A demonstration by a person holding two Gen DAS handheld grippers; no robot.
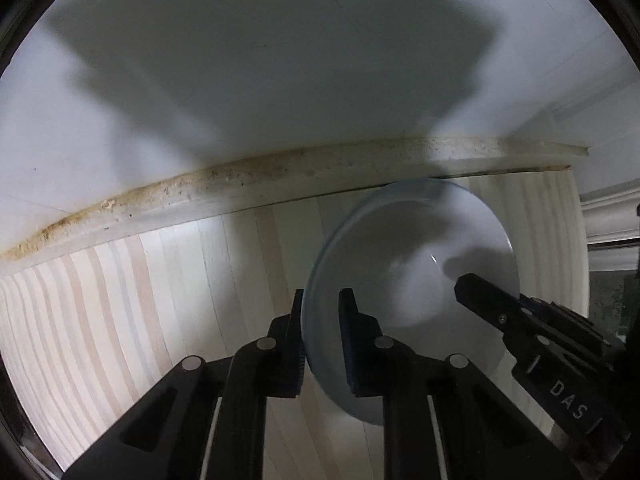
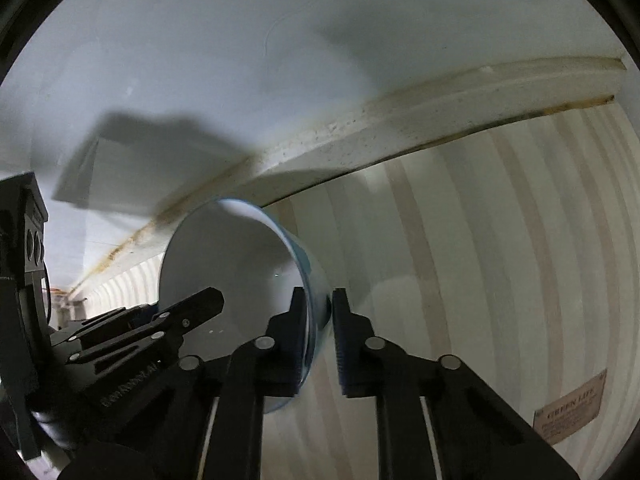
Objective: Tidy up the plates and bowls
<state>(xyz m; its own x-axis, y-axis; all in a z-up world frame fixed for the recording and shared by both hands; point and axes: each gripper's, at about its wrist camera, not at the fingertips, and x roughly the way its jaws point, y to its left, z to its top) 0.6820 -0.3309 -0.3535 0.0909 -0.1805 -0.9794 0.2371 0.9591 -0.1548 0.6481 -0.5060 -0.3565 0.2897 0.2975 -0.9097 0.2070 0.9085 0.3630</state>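
Observation:
A pale blue bowl is held on edge above a light striped wooden surface, its white inside facing me in both views. My left gripper is shut on its left rim. My right gripper is shut on the opposite rim of the same bowl. The right gripper's fingers show at the right of the left wrist view. The left gripper's fingers show at the left of the right wrist view.
A white wall stands close behind, with a stained sealant strip along its foot where it meets the wood. A small brown label lies on the wood at the right. White trim and dark fittings are at the far right.

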